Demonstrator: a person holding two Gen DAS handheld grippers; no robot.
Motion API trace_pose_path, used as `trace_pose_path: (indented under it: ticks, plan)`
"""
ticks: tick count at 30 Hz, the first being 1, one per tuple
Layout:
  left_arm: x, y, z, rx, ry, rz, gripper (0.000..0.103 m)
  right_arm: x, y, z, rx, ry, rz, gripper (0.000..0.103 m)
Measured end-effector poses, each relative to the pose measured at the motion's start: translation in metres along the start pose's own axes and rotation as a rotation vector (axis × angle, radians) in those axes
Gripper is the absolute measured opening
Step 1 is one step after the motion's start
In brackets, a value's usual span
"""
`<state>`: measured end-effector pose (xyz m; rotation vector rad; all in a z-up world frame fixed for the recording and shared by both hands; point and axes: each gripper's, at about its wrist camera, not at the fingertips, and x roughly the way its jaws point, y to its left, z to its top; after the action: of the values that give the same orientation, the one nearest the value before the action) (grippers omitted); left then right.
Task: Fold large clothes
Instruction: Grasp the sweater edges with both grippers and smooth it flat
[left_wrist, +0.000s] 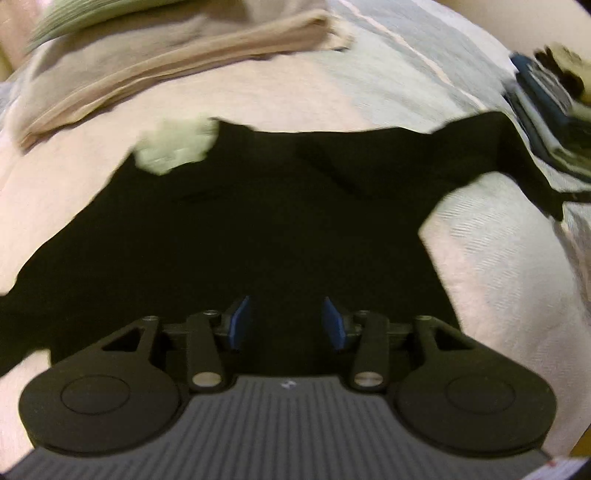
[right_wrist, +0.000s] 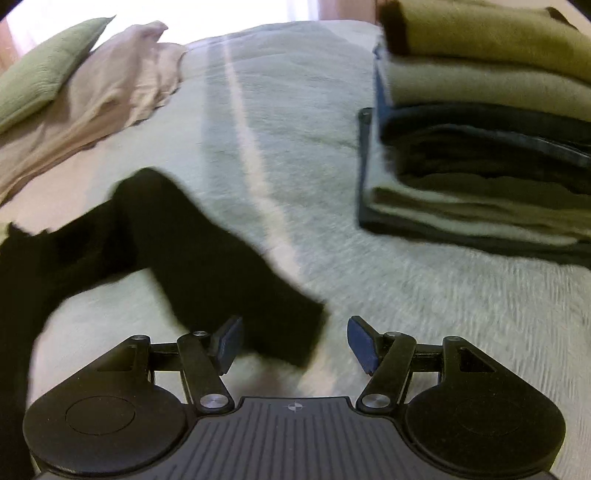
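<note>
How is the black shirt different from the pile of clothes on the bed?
The black garment lies spread out flat with a sleeve sticking out; the stack of folded clothes is tidy and piled high. The garment is one single black piece; the stack holds several pieces in olive, pale green and dark colours. Both rest on the pale bedspread.

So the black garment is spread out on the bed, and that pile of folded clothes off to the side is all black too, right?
Not quite. The black garment does lie spread on the bed, but the pile of folded clothes is not all black: the right wrist view shows olive-green and pale green layers stacked with dark ones.
</note>
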<state>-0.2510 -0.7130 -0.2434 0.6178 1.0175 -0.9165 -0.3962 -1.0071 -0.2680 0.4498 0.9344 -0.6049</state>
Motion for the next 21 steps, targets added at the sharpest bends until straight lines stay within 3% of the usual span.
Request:
trace_pose_path:
  ticks: [3,5,8,12,16,18,20,21]
  plan:
    - [0.011,-0.02,0.011,0.051,0.017,0.011,0.04,0.024,-0.011,-0.001,0.044,0.025,0.074,0.057]
    - [0.014,-0.024,0.018,0.063,0.02,0.02,0.04,0.029,-0.019,0.0,0.107,0.048,0.128,0.001]
    - [0.008,-0.028,0.029,0.065,0.015,0.04,0.04,-0.001,-0.031,0.012,0.159,0.019,0.117,0.001]
    - [-0.002,-0.028,0.037,0.072,0.001,0.052,0.041,-0.058,-0.054,0.041,0.109,-0.073,-0.081,0.001]
    - [-0.004,-0.028,0.038,0.063,0.001,0.053,0.041,-0.05,-0.058,0.055,0.008,-0.061,-0.215,0.001]
    - [-0.004,-0.029,0.033,0.054,0.002,0.053,0.041,-0.042,-0.054,0.054,-0.015,-0.047,-0.235,0.008]
    - [-0.006,-0.029,0.027,0.047,0.004,0.049,0.041,-0.046,-0.046,0.045,-0.014,-0.069,-0.207,0.028]
    - [-0.007,-0.029,0.023,0.043,0.005,0.049,0.042,-0.047,-0.04,0.04,-0.016,-0.077,-0.177,0.032]
